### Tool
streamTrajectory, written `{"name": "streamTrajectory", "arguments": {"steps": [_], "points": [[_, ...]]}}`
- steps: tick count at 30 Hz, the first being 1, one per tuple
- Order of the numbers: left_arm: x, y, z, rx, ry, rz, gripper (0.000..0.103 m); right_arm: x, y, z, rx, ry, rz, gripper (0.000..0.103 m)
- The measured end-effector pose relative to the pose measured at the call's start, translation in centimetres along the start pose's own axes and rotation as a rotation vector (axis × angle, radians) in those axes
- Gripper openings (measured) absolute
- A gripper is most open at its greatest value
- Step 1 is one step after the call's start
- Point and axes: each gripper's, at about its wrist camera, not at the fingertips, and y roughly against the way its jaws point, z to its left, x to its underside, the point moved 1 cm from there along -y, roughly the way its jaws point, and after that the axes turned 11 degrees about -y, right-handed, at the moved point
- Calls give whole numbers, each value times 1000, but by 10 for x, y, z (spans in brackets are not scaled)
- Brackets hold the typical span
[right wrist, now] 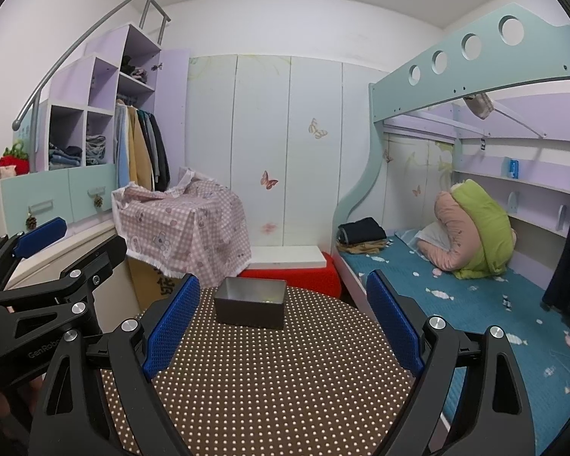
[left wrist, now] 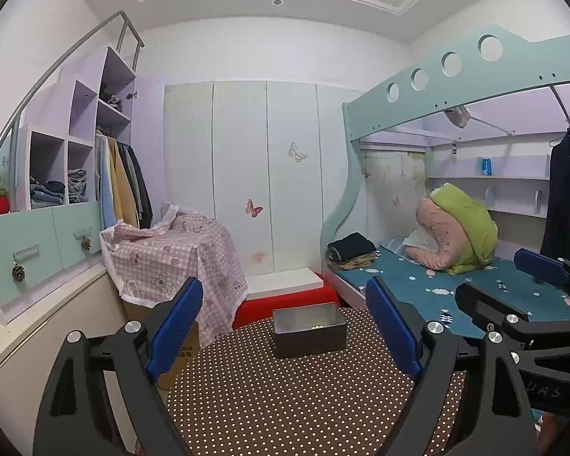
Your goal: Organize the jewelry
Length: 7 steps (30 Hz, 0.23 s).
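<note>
Left gripper and right gripper: both spread wide, grasping nothing. Grey metal box ahead between the fingers on dotted table, small pale jewelry inside. Likely risk: a finger knocking the box wall, sliding the light box off the far edge.

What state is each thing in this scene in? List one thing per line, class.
Left tool: open, empty, above the table.
Right tool: open, empty, above the table.
Metal box: lidless, upright on the polka-dot table, something small and pale inside.
Wardrobe door: swung open, clothes hanging.
Checked cloth: draped over a cardboard box.
</note>
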Motion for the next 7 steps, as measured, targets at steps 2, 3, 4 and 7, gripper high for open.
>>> {"name": "streamTrajectory", "arguments": {"steps": [2, 3, 4, 7], "points": [[0, 0, 0, 6, 8, -1, 85, 0, 0, 0, 0, 0, -3, 86], [0, 0, 0, 12, 13, -1, 85, -1, 1, 1, 0, -1, -6, 86], [0, -1, 1, 22, 19, 0, 85, -2, 1, 1, -1, -2, -9, 86], [0, -1, 2, 30, 26, 4, 85, -3, 3, 1, 2, -2, -13, 86]]}}
